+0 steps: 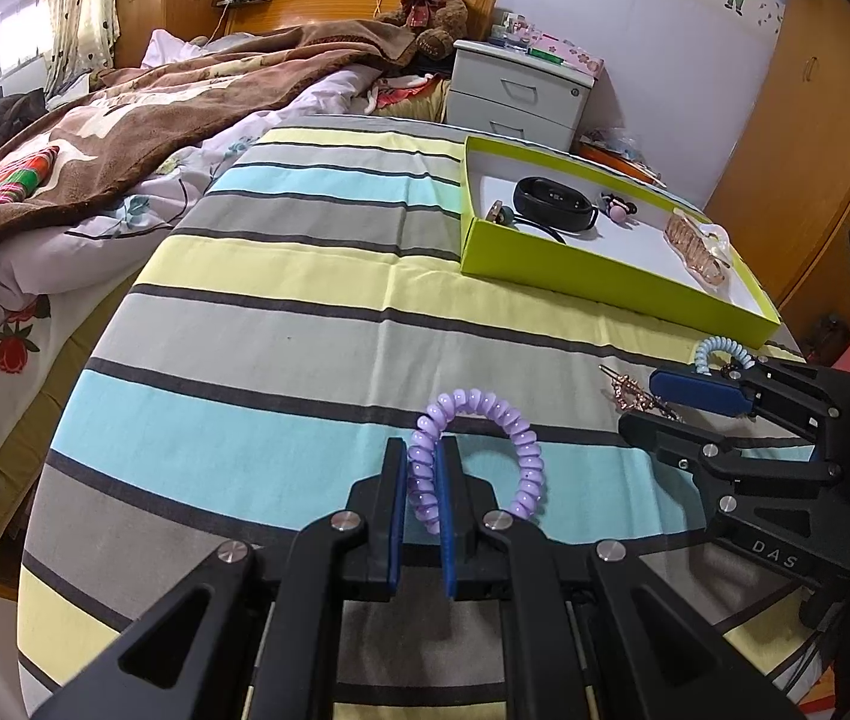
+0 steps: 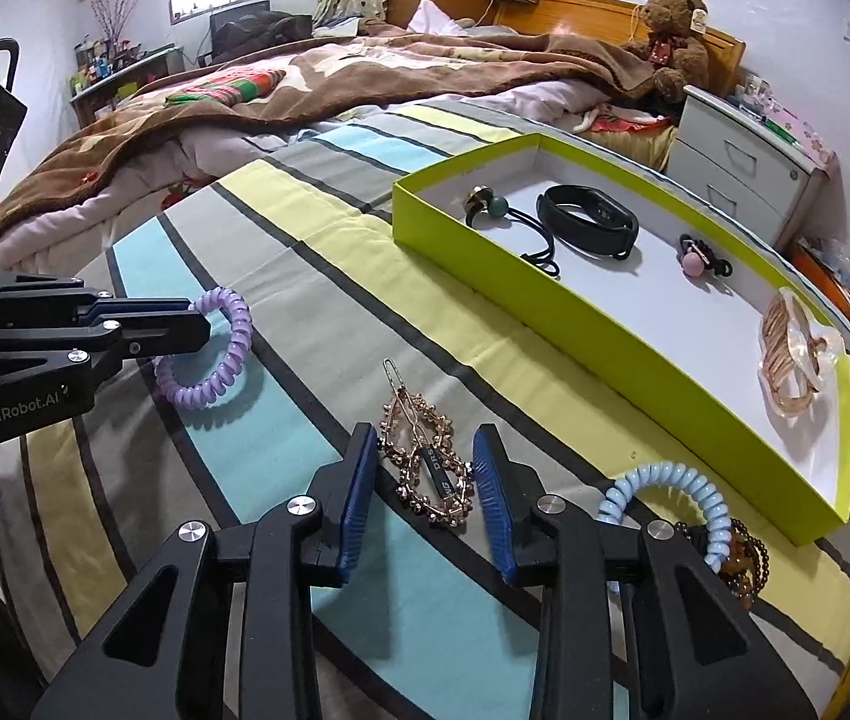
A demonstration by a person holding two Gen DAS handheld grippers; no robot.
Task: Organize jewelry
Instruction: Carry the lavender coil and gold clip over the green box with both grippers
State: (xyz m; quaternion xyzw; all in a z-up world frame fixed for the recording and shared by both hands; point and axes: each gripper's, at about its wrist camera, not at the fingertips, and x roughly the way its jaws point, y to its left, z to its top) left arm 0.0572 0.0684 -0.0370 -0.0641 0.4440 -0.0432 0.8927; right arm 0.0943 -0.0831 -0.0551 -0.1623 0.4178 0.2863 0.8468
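My left gripper (image 1: pixel 425 450) is shut on a purple spiral hair tie (image 1: pixel 520 450), one side of the coil pinched between its blue pads and the rest of the loop hanging free above the striped bedsheet. From the right wrist view the same left gripper (image 2: pixel 200 318) and purple spiral hair tie (image 2: pixel 209 384) appear at the left. My right gripper (image 2: pixel 425 431) points down with its pads on either side of a rose-gold beaded hair clip (image 2: pixel 442 498) lying on the sheet; narrow gaps show on both sides. A lime-green box (image 2: pixel 544 306) sits beyond.
The box holds a black wristband (image 2: pixel 589 222), two bobble hair ties and a gold claw clip (image 2: pixel 790 360). A pale blue spiral tie (image 2: pixel 682 480) and a dark bead bracelet (image 2: pixel 748 564) lie right of my right gripper. Rumpled blankets, a bedside cabinet (image 1: pixel 514 96).
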